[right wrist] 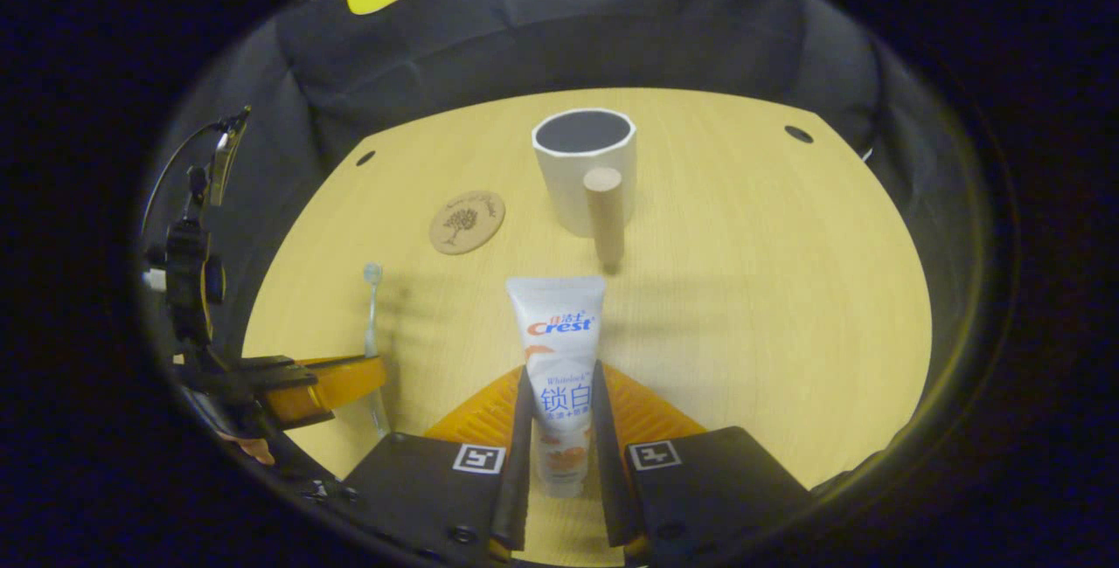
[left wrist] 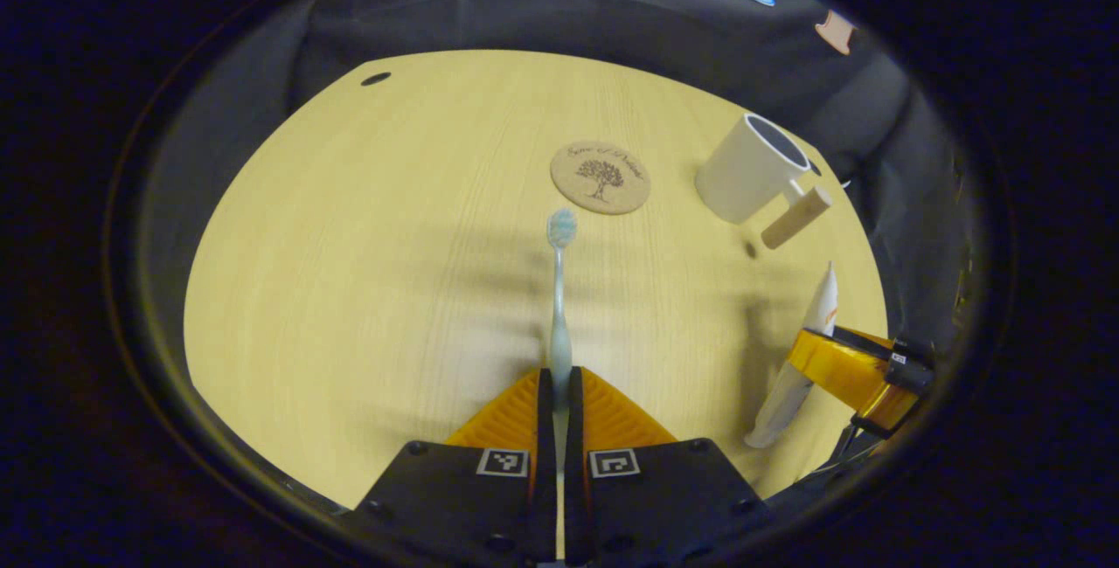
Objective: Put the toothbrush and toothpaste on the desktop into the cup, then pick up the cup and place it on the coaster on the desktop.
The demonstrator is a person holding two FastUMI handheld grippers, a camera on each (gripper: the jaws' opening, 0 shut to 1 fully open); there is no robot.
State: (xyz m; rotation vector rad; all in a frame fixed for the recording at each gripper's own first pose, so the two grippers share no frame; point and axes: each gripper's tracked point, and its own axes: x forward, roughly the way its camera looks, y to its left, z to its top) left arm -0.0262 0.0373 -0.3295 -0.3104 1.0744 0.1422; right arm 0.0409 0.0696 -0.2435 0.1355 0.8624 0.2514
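Observation:
My left gripper is shut on the handle of a pale blue toothbrush, whose bristle head points away towards the round cork coaster. The white cup with a wooden handle stands at the far right. In the right gripper view, my right gripper is shut on a white toothpaste tube that points at the cup straight ahead. The coaster lies left of the cup. The toothbrush and the left gripper show at the left. I cannot tell whether either item is off the table.
The light wooden table has small dark holes near its far corners. Black cloth walls close it in behind. The right gripper around the toothpaste sits near the table's right edge.

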